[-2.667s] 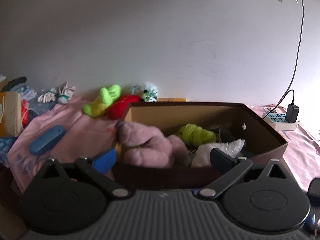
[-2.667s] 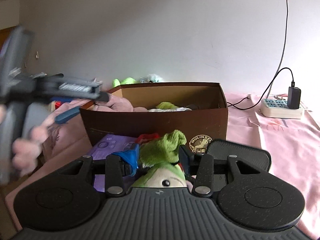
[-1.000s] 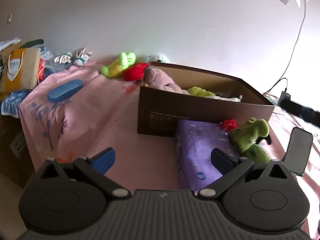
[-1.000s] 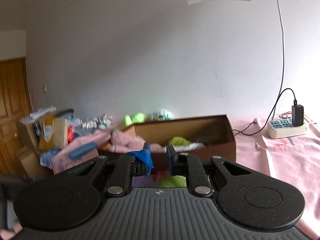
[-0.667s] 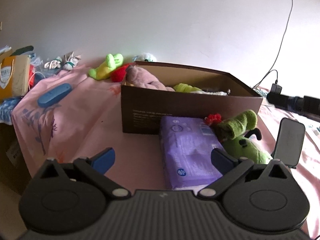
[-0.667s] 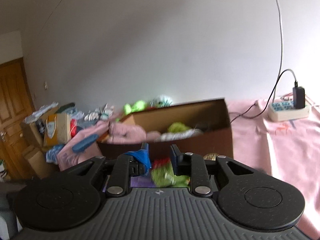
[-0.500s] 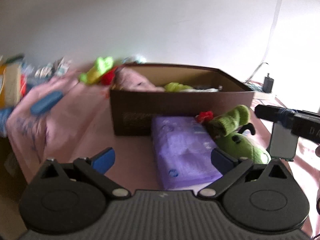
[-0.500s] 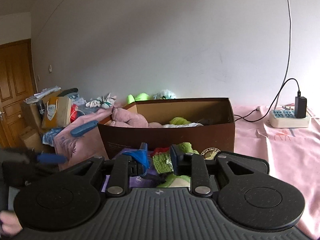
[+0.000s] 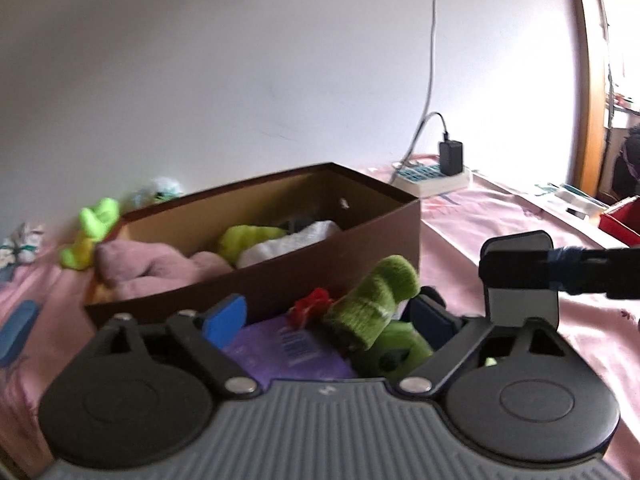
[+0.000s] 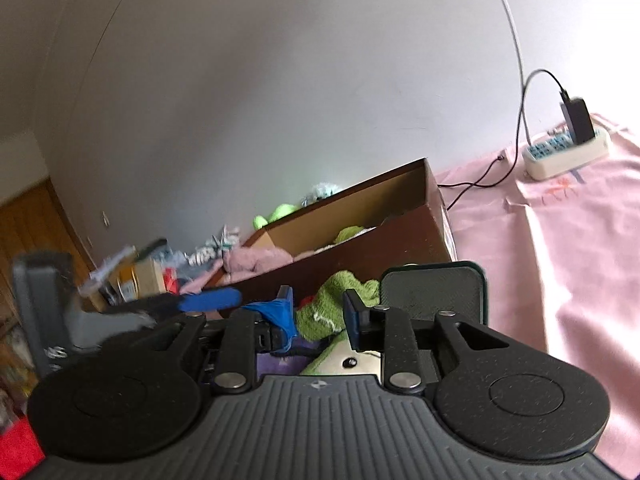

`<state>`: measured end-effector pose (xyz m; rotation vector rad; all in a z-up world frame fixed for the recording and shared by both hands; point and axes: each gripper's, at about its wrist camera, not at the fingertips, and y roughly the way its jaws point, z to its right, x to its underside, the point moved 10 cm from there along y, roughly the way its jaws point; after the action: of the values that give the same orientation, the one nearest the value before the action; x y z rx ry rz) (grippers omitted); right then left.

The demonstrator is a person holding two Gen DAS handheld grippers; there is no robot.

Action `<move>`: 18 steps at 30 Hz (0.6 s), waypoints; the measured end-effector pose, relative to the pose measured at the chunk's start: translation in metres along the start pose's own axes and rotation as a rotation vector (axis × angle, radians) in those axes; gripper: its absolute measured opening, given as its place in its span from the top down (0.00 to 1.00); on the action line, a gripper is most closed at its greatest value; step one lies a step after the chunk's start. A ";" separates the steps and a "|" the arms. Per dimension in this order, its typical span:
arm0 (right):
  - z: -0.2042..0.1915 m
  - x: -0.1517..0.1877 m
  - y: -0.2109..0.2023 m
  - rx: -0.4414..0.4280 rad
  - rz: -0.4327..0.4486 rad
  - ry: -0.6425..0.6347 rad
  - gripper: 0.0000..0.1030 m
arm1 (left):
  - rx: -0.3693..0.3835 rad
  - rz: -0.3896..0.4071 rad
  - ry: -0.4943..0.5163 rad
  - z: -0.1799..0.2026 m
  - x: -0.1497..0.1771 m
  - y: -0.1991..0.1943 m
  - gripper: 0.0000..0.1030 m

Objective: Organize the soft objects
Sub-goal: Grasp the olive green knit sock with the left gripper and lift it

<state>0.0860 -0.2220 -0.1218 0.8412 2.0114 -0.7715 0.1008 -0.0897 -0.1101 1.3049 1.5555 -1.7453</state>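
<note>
Purple pack (image 9: 280,350) (half-hidden); blurred clutter (image 10: 132,272)

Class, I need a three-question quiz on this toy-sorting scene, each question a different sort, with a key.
1. True or false: the green plush toy lies inside the brown box.
2. What lies under the green plush toy: A purple pack, B red tray, C power strip?
3. Fill in: the left gripper is ____ (open/shut).

Key: 1 false, it lies in front of the box; 2 A; 3 open.
</note>
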 end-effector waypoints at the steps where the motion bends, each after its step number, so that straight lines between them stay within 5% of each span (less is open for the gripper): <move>1: 0.001 0.000 -0.001 -0.005 0.001 0.008 0.90 | 0.014 -0.009 0.002 0.001 -0.001 0.006 0.20; 7: 0.005 0.002 0.001 -0.018 -0.011 0.017 0.90 | 0.056 -0.037 0.023 0.014 -0.001 0.029 0.20; 9: 0.007 0.003 0.001 -0.023 -0.017 0.021 0.90 | 0.059 -0.058 0.021 0.017 0.002 0.036 0.38; 14: 0.006 0.003 0.003 -0.030 -0.015 0.016 0.90 | 0.074 -0.110 -0.041 0.015 0.011 0.053 0.62; 15: 0.006 0.004 0.003 -0.033 -0.015 0.019 0.90 | 0.073 -0.108 -0.051 0.014 0.012 0.053 0.75; 18: 0.007 0.004 0.005 -0.038 -0.019 0.022 0.90 | 0.059 -0.088 -0.088 0.009 0.010 0.048 0.85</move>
<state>0.0908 -0.2230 -0.1297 0.8130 2.0497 -0.7355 0.1328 -0.1082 -0.1433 1.1867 1.5437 -1.8899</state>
